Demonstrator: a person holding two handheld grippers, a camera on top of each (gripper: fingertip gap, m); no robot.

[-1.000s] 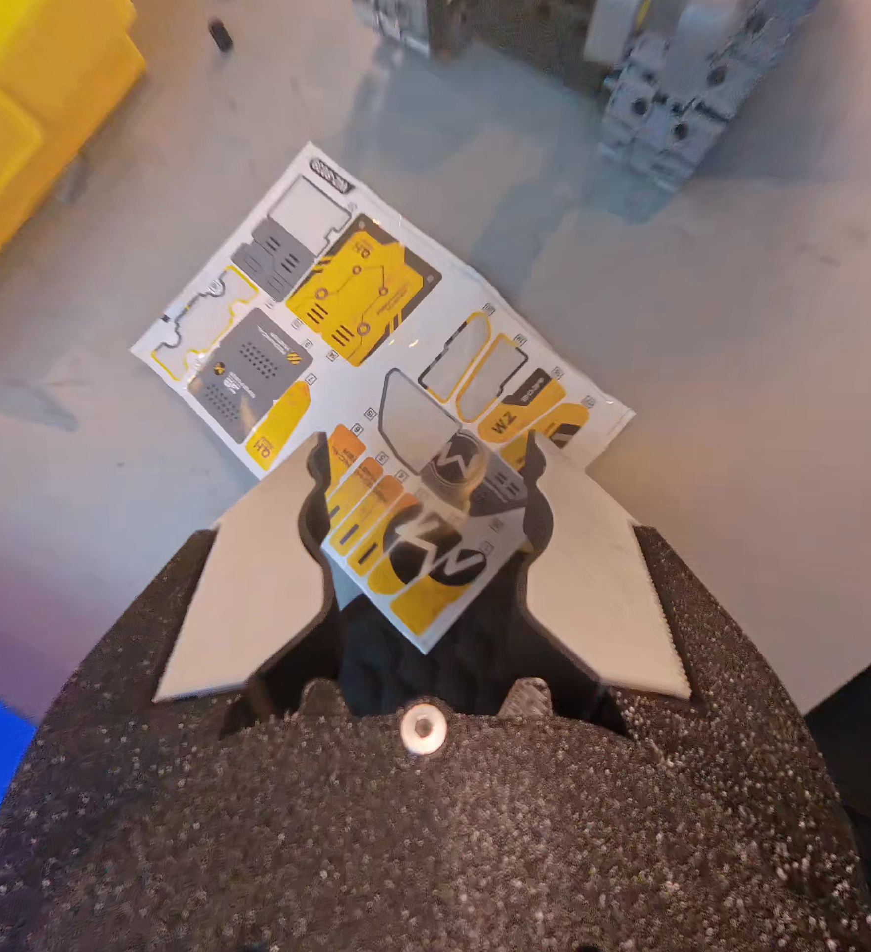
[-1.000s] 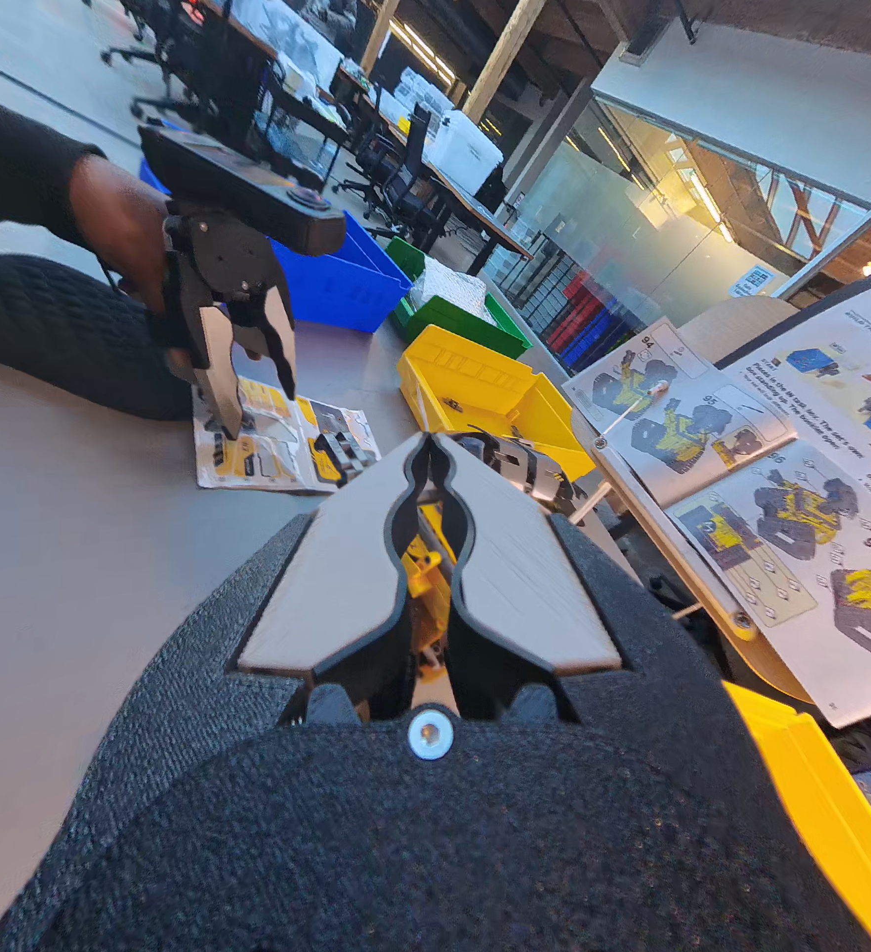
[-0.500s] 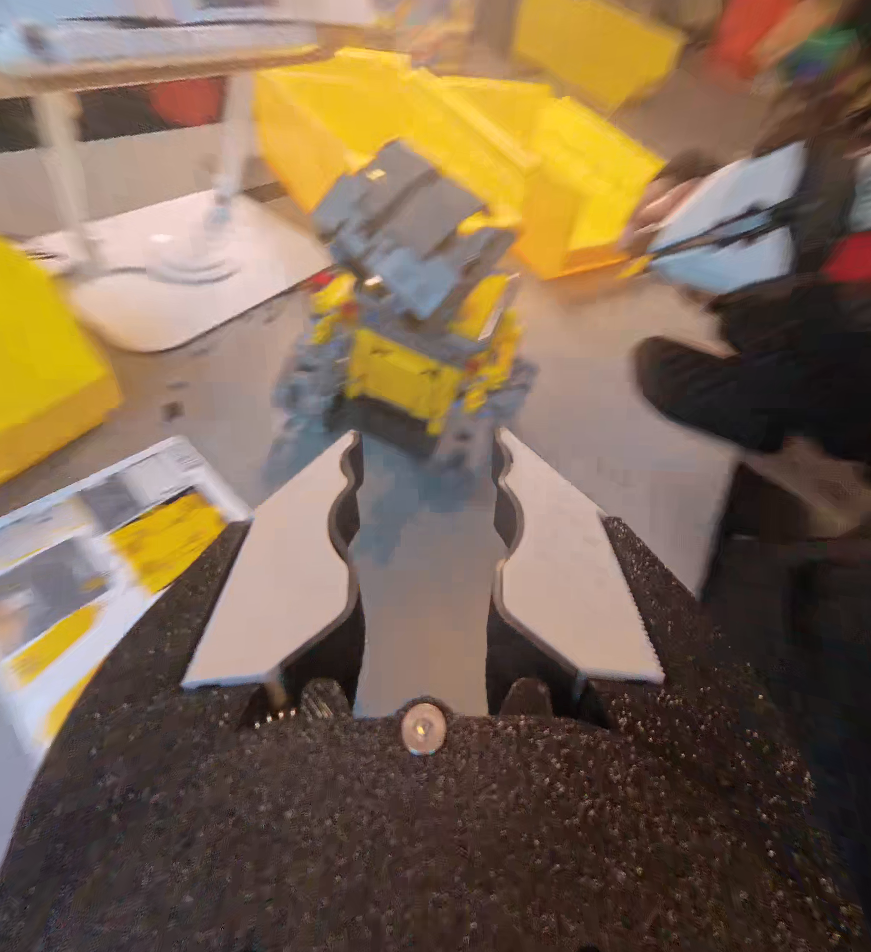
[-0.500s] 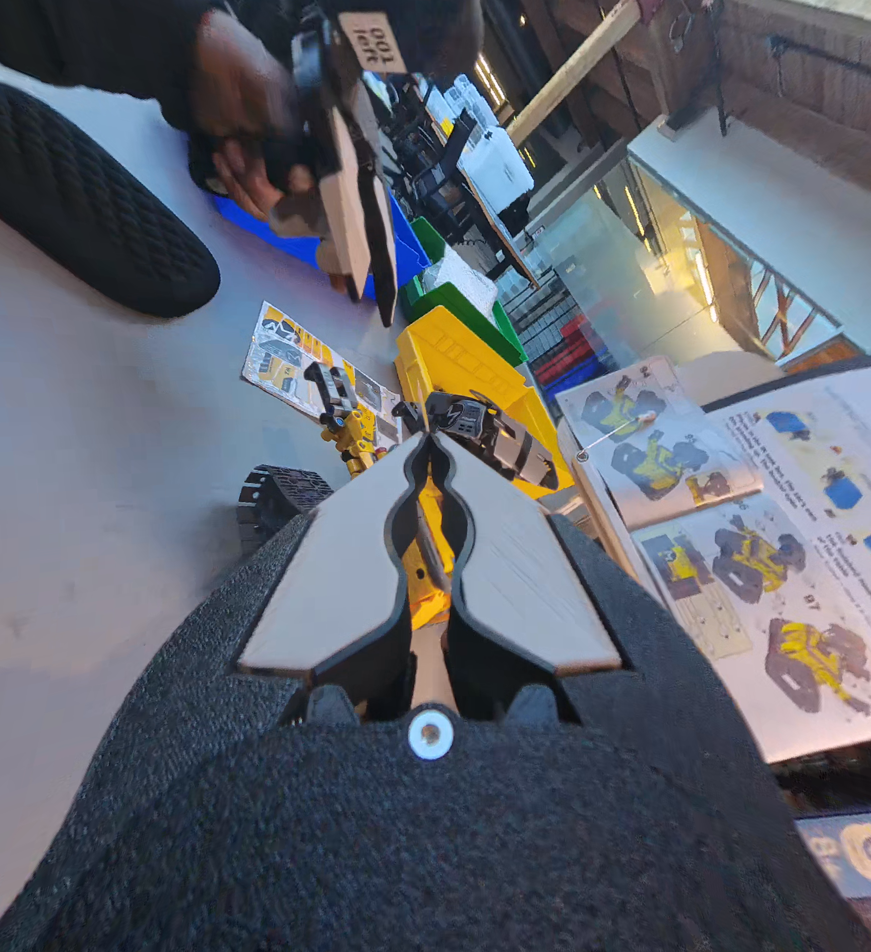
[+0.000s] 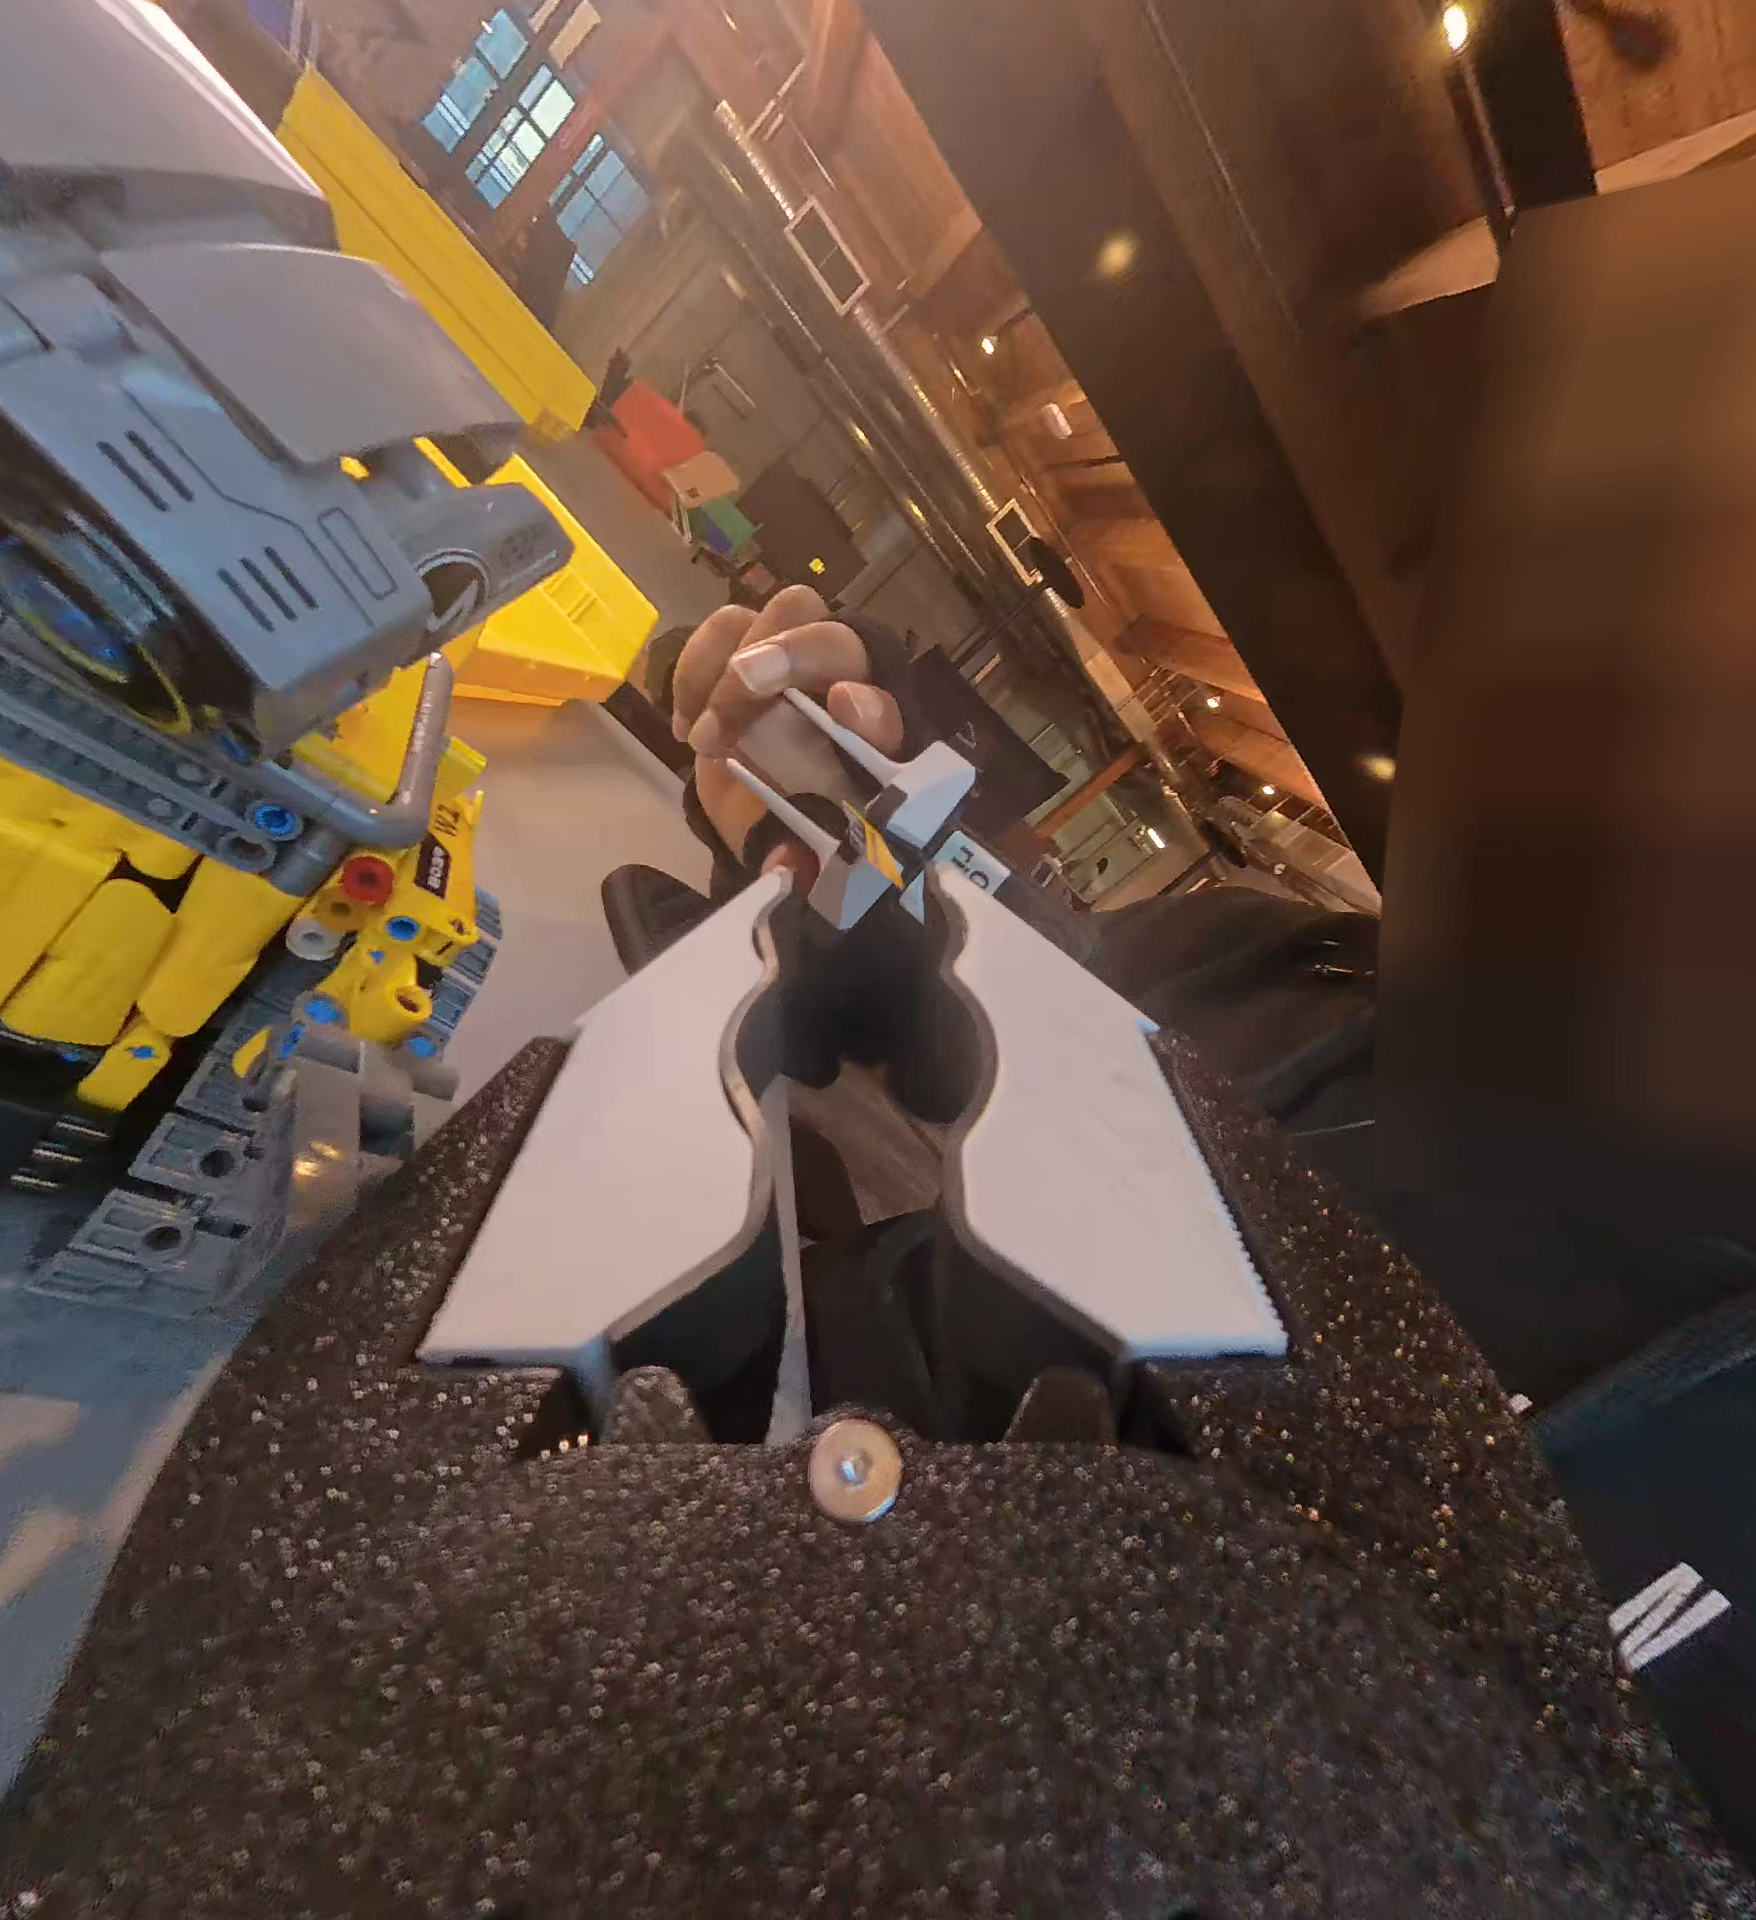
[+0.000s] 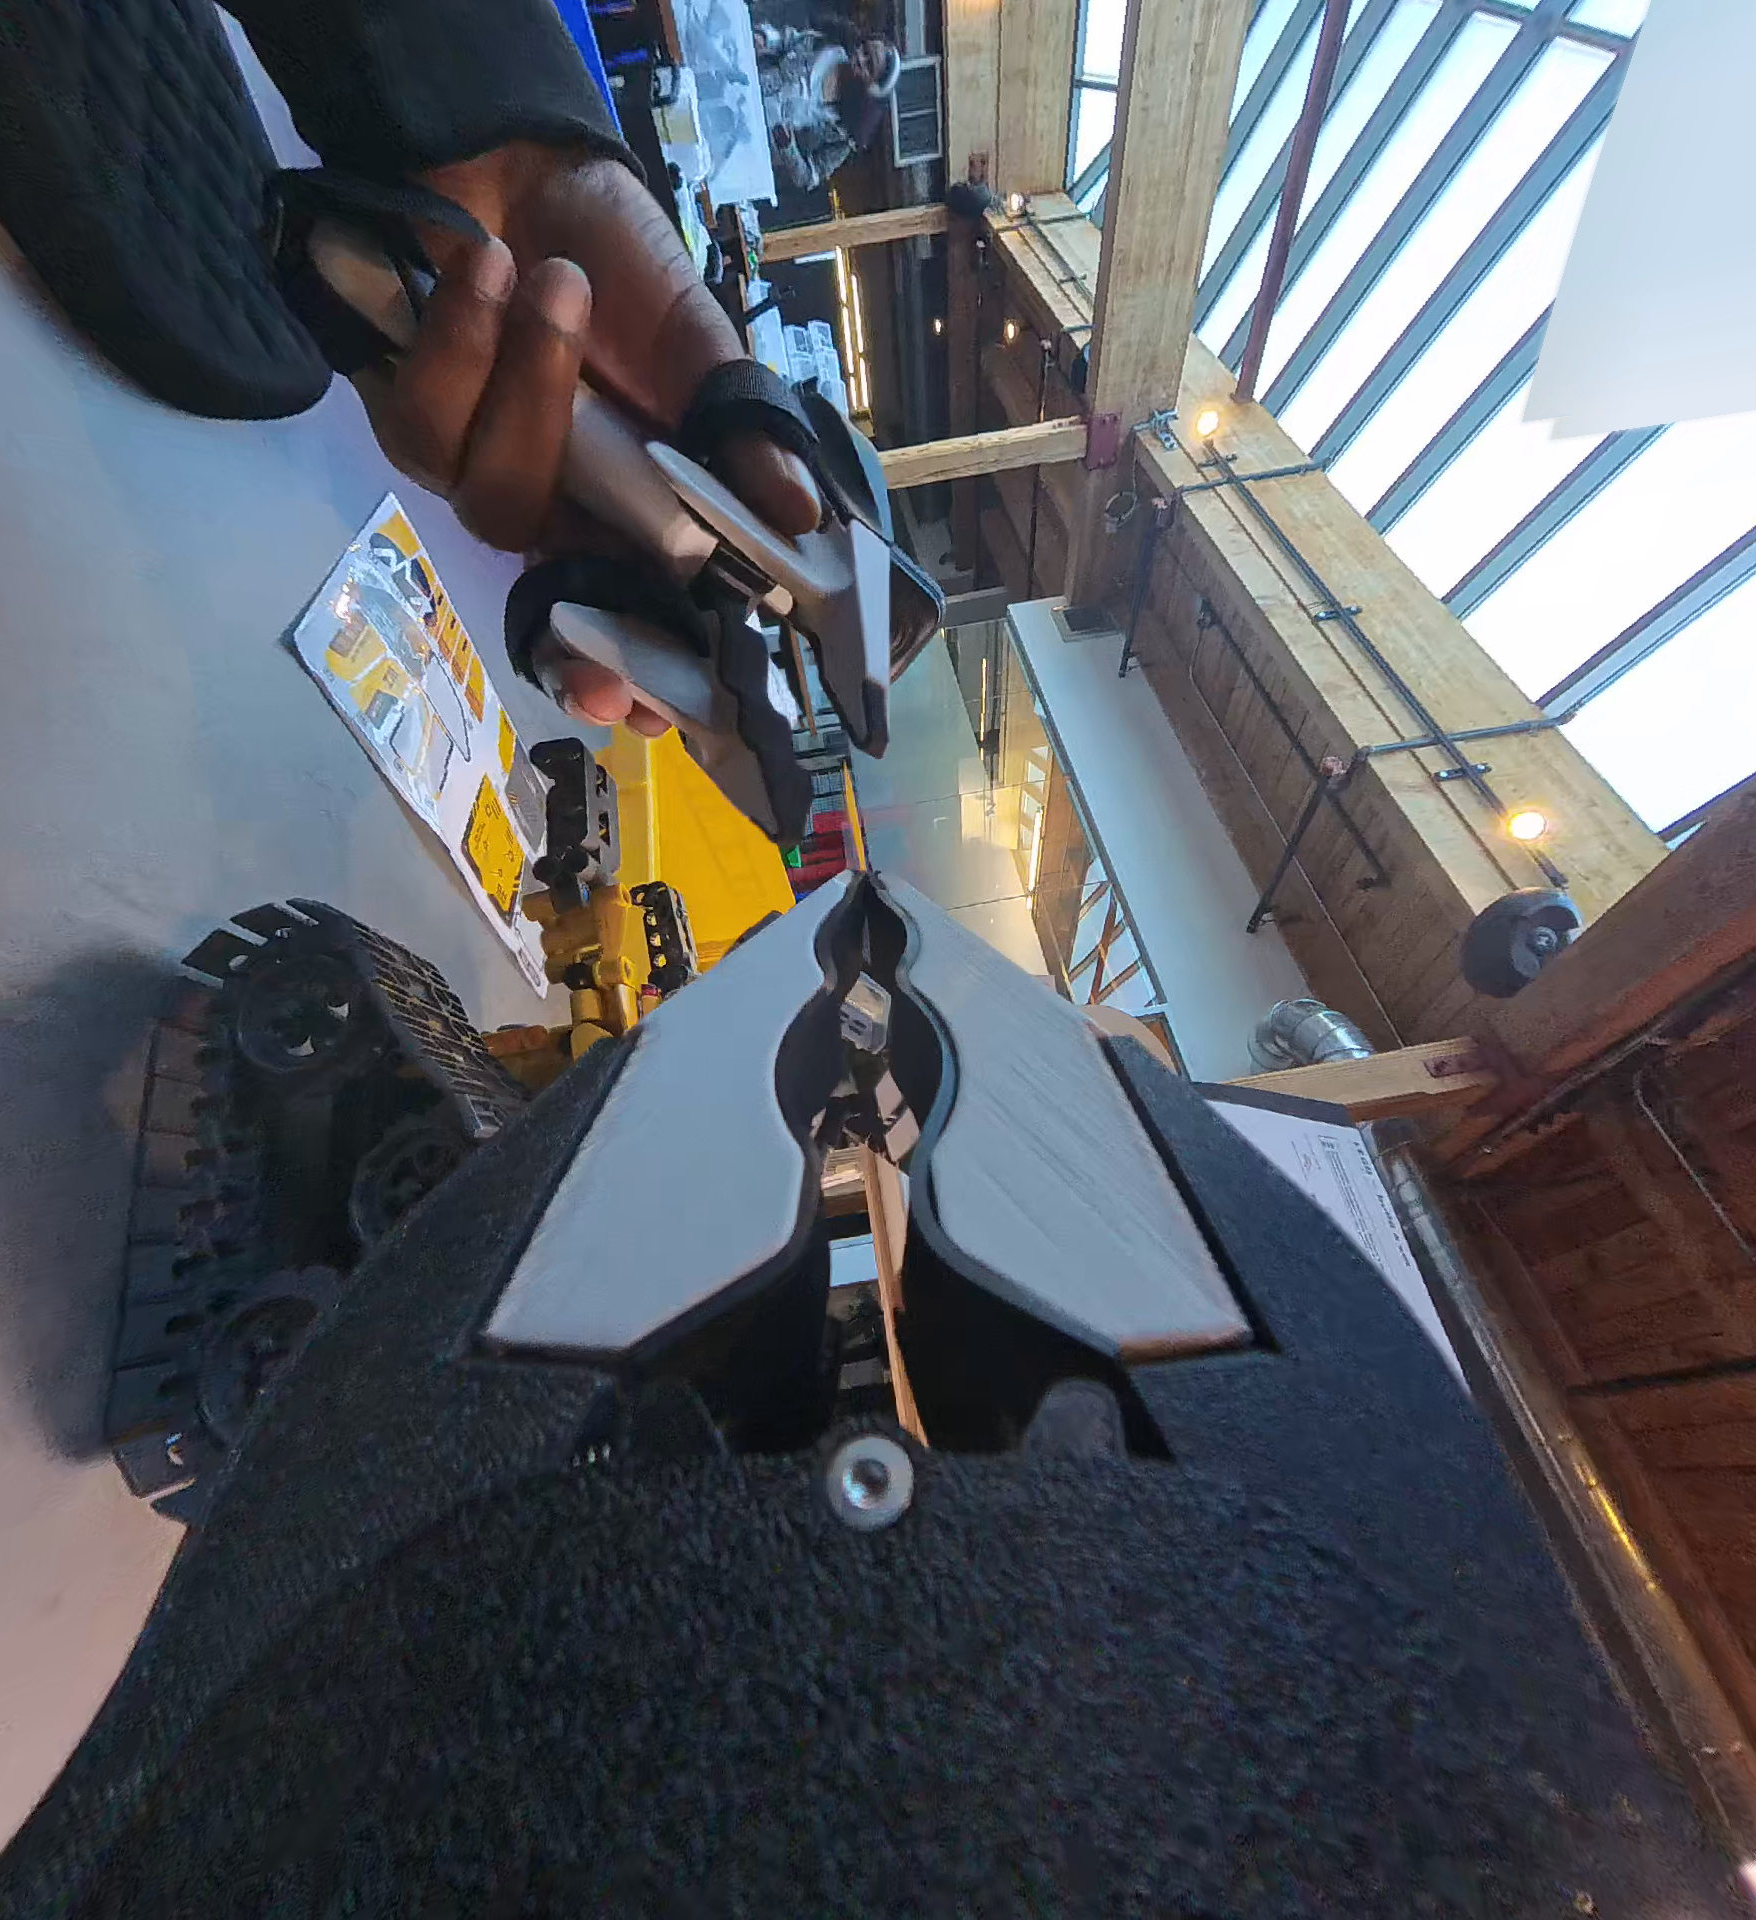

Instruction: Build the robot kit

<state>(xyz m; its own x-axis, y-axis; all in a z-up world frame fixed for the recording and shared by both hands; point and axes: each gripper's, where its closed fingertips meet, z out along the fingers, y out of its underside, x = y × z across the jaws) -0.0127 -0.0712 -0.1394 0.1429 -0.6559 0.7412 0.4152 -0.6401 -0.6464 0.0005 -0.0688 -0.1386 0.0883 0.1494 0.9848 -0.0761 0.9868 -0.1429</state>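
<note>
My right gripper [image 6: 858,885] is shut, its tips touching. In the left wrist view it [image 5: 889,821] faces me in a hand, with a small yellow and black sticker [image 5: 870,844] pinched at its tips. My left gripper [image 5: 861,881] is open, and the sticker sits just at the gap between its fingertips. In the right wrist view the left gripper [image 6: 832,784] hangs tip-down in a hand above my right gripper. A yellow and grey brick-built tracked model [image 5: 178,665] stands on the grey table, left of my left gripper. Its black track [image 6: 334,1091] lies left of my right gripper.
A sticker sheet [image 6: 417,707] lies flat on the table behind the model. Yellow bins [image 5: 541,623] stand beyond it. An open instruction booklet [image 6: 1352,1195] is at the right. A dark padded sleeve [image 6: 126,208] rests on the table at top left. The grippers are tip to tip, or close to it.
My left gripper has lifted off the sticker sheet and swung round to face the right gripper. Both grippers have tilted upward and come close, tip to tip.
</note>
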